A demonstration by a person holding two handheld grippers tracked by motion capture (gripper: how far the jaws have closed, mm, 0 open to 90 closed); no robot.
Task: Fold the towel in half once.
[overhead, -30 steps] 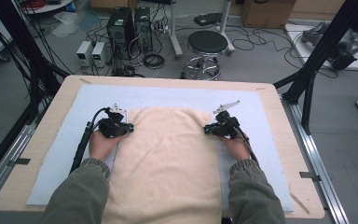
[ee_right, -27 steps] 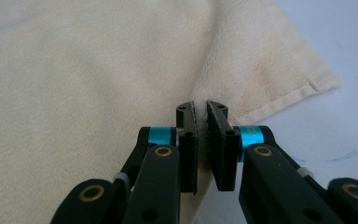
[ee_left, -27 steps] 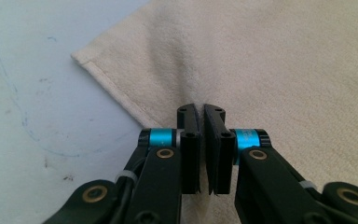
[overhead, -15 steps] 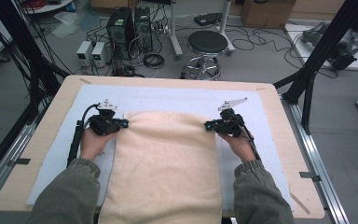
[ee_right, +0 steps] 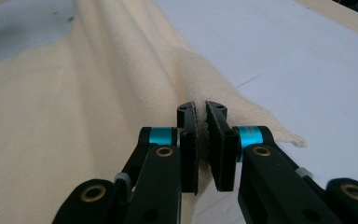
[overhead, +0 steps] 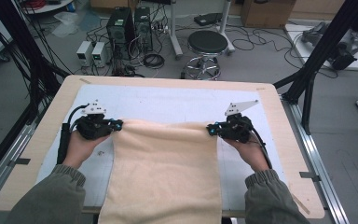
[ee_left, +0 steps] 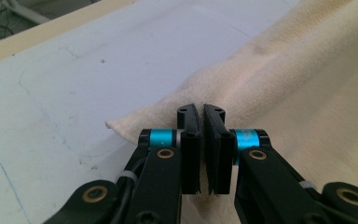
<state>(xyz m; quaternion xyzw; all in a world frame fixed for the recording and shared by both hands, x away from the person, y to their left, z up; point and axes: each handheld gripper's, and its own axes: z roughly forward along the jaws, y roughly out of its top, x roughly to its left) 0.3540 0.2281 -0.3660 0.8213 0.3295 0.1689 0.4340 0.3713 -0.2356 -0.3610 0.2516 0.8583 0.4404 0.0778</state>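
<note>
Gripping a cream towel (overhead: 165, 172) by its two far corners, left gripper (overhead: 114, 125) and right gripper (overhead: 213, 129) each clamped on a pinch of cloth, jaws nearly together. Lying down the middle of the pale mat (overhead: 168, 100) on the table (overhead: 279, 121), near end draping over the front edge. Probably stretching the far edge taut for a fold, though hard to tell how far off the mat. Next calling for carrying both corners evenly, keeping tension equal and grips firm.
</note>
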